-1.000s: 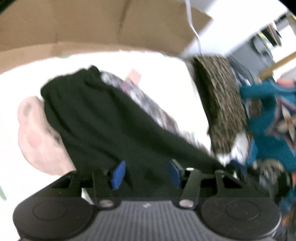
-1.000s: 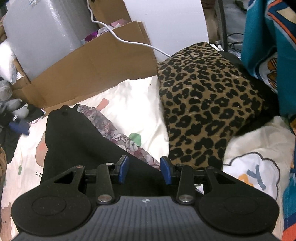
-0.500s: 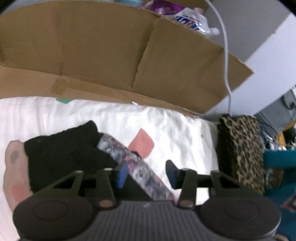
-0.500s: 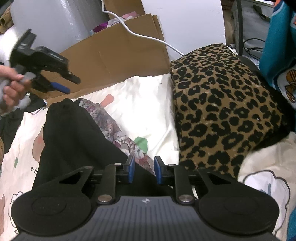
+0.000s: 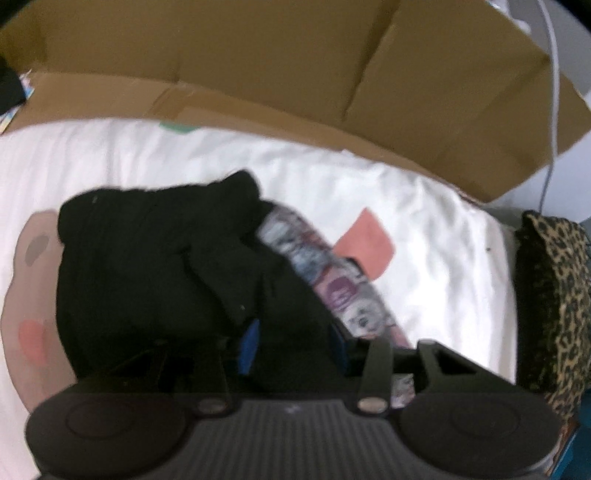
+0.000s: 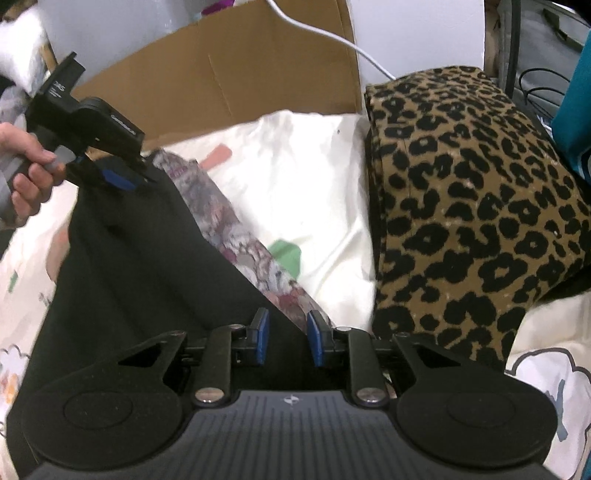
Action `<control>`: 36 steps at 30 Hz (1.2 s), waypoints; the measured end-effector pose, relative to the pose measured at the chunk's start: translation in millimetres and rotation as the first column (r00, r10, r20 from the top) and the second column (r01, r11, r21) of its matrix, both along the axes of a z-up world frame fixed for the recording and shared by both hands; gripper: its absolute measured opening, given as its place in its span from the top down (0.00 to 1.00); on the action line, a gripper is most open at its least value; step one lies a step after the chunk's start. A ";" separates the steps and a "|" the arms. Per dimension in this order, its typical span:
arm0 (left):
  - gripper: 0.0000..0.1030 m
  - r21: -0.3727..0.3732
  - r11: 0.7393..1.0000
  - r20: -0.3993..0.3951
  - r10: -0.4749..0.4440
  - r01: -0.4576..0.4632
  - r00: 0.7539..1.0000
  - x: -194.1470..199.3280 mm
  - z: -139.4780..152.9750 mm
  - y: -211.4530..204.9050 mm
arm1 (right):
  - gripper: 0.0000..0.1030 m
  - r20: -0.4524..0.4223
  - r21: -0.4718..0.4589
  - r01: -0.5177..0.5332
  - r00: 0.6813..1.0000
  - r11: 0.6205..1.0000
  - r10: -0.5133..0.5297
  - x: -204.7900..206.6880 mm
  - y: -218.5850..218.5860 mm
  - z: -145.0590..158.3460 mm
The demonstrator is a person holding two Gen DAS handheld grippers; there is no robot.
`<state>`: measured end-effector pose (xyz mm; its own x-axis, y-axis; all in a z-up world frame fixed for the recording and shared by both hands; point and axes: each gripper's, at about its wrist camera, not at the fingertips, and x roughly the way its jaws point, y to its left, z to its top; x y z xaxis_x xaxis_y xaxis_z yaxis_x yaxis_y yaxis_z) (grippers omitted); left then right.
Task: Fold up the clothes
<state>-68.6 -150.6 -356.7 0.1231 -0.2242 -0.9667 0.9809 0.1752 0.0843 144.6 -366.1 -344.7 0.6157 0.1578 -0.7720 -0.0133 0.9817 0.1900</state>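
Note:
A black garment (image 5: 147,277) (image 6: 147,277) lies on a white printed sheet (image 5: 424,258), with a floral patterned strip (image 5: 332,288) (image 6: 236,229) along its right edge. My left gripper (image 5: 293,345) is open over the garment's far corner, with bunched black cloth between its blue pads. The right wrist view shows that same gripper (image 6: 122,173) at the far corner, held by a hand (image 6: 26,166). My right gripper (image 6: 288,336) is shut on the garment's near edge, pads narrow with black cloth between. The edge runs fairly straight between the two grippers.
A leopard-print cushion (image 6: 461,203) (image 5: 554,295) lies on the right. Brown cardboard (image 6: 240,81) (image 5: 258,66) stands behind the sheet, with a white cable (image 6: 332,33) over it. Teal cloth (image 6: 576,92) hangs at the far right.
My left gripper rose off the garment and has come back down over its far corner. My right gripper's pads closed in on the near edge and have stayed narrow.

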 end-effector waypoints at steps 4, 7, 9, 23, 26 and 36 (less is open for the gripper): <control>0.56 0.003 0.998 -0.023 0.056 -0.056 0.998 9.5 -3.1 3.2 | 0.69 -0.026 -0.019 -0.014 1.000 1.000 0.013 -0.9 0.9 -7.4; 0.49 0.005 0.997 -0.034 0.080 -0.080 0.996 12.3 -6.6 2.0 | 0.66 -0.038 -0.049 -0.038 0.999 0.998 0.036 -1.1 4.2 -11.2; 0.48 -0.001 0.995 -0.049 0.101 -0.101 0.994 15.1 -8.3 1.2 | 0.64 -0.036 -0.070 -0.048 0.998 0.996 0.046 -0.9 5.8 -10.4; 0.97 -0.028 0.990 -0.053 0.134 -0.135 0.990 25.8 22.0 13.2 | 0.97 -0.038 -0.108 -0.122 0.992 0.987 0.119 -11.3 2.4 -5.1; 0.97 -0.052 0.995 -0.066 0.081 -0.084 0.995 14.1 39.1 11.3 | 0.99 -0.015 -0.096 -0.110 0.994 0.989 0.109 -18.4 0.0 0.1; 0.98 -0.109 0.993 -0.094 0.027 -0.037 0.995 -15.1 50.3 -10.5 | 1.00 0.028 -0.084 -0.036 0.999 0.996 0.039 -30.9 -13.0 11.8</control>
<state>-83.6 -161.1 -306.4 0.0433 -0.3274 -0.9439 0.9773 0.2100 -0.0280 113.7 -379.1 -332.9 0.6331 0.1169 -0.7652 -0.0548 0.9928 0.1064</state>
